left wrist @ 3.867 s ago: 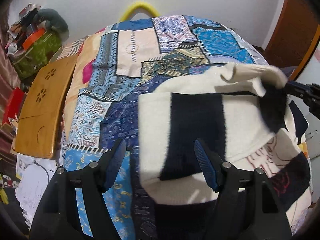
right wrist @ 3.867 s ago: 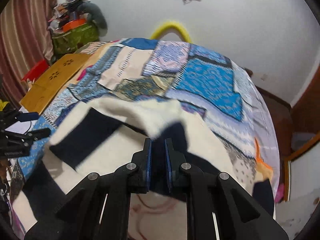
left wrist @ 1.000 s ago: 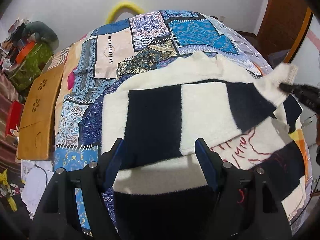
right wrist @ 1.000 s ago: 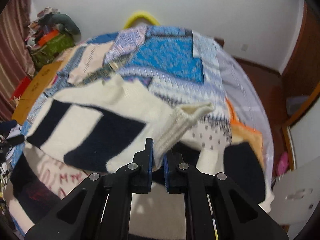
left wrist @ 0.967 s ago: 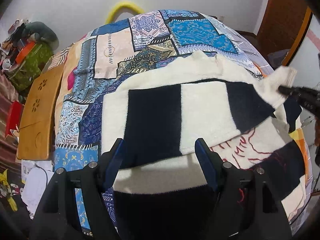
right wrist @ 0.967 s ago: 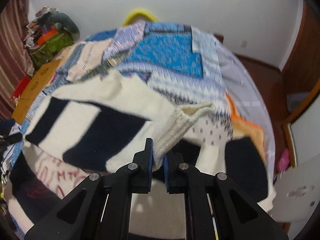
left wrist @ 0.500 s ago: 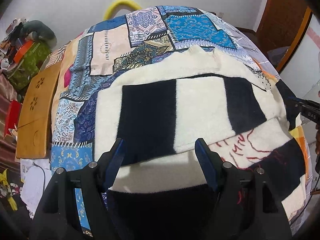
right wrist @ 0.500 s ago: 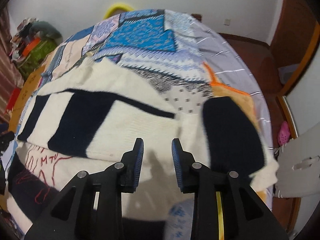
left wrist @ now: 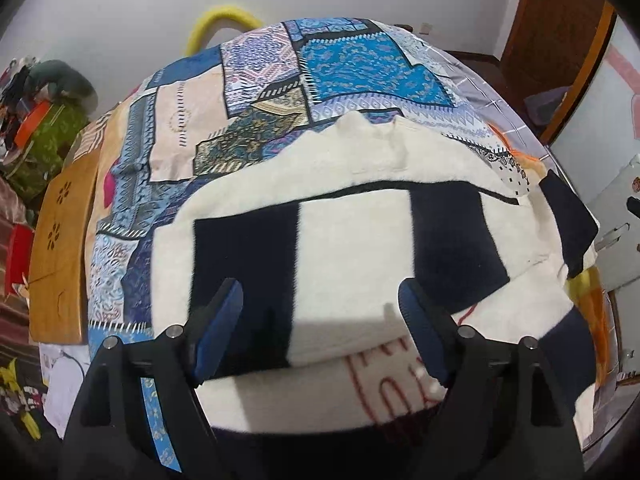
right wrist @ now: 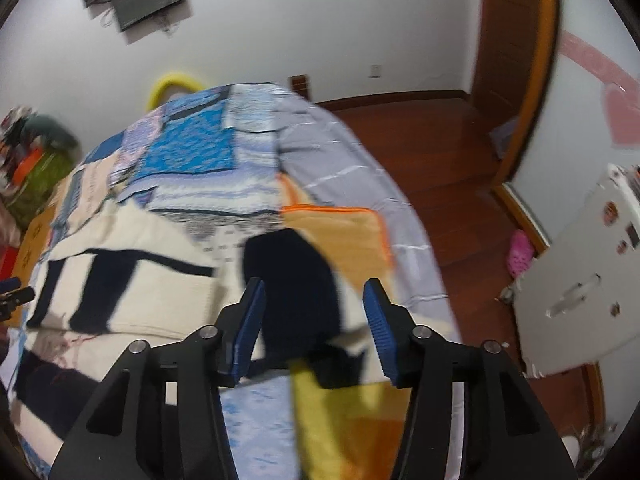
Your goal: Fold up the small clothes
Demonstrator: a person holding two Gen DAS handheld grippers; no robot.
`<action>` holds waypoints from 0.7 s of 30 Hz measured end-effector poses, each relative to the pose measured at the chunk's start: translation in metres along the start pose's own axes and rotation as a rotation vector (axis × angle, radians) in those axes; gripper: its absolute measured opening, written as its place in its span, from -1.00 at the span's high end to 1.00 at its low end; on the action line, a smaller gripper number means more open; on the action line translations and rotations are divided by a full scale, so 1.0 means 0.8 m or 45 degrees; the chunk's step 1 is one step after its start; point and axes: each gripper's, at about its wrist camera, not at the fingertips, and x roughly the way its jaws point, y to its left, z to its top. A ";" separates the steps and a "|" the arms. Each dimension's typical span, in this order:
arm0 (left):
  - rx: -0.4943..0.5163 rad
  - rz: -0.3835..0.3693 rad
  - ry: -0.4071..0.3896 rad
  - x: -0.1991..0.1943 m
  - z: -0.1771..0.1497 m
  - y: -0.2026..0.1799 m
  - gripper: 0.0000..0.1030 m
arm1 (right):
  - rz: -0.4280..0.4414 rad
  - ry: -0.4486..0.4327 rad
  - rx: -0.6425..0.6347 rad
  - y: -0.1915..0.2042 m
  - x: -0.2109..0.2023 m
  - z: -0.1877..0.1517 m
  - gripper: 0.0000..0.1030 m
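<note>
A cream and navy striped sweater [left wrist: 352, 240] lies on the patchwork bedspread [left wrist: 352, 64]. One sleeve is folded flat across its body, which carries red lettering [left wrist: 384, 384]. My left gripper [left wrist: 320, 300] hovers over the folded sleeve's near edge. Its jaws are opening, and the pads press on nothing. In the blurred right wrist view the sweater [right wrist: 120, 248] stretches to the left. My right gripper [right wrist: 314, 292] is over a navy part [right wrist: 288, 280] at the sweater's right end. Its jaws are opening too, and no cloth is pinched between them.
A wooden lap table [left wrist: 60, 248] leans by the bed's left side, with a cluttered green bag [left wrist: 52, 128] behind it. A yellow hoop [left wrist: 224, 20] stands at the far end. Right of the bed are wooden floor [right wrist: 440, 152], a pink slipper [right wrist: 520, 256], a white cabinet [right wrist: 580, 280] and a door [left wrist: 560, 20].
My right gripper let go of the cream cuff, opened and swung right, off the sweater's end. The sleeve now lies flat across the body. My left gripper moved in closer and widened.
</note>
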 end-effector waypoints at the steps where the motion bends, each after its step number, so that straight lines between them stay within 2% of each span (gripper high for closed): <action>1: 0.003 -0.003 0.009 0.005 0.003 -0.004 -0.55 | -0.014 0.009 0.022 -0.011 0.003 -0.004 0.08; 10: 0.005 -0.023 0.113 0.051 0.014 -0.025 -0.55 | -0.009 0.180 0.307 -0.090 0.063 -0.061 0.07; 15: 0.024 -0.012 0.155 0.071 0.013 -0.033 -0.55 | 0.023 0.271 0.436 -0.107 0.098 -0.087 0.07; 21: 0.051 0.001 0.198 0.091 0.008 -0.043 -0.55 | 0.090 0.315 0.560 -0.123 0.127 -0.101 0.07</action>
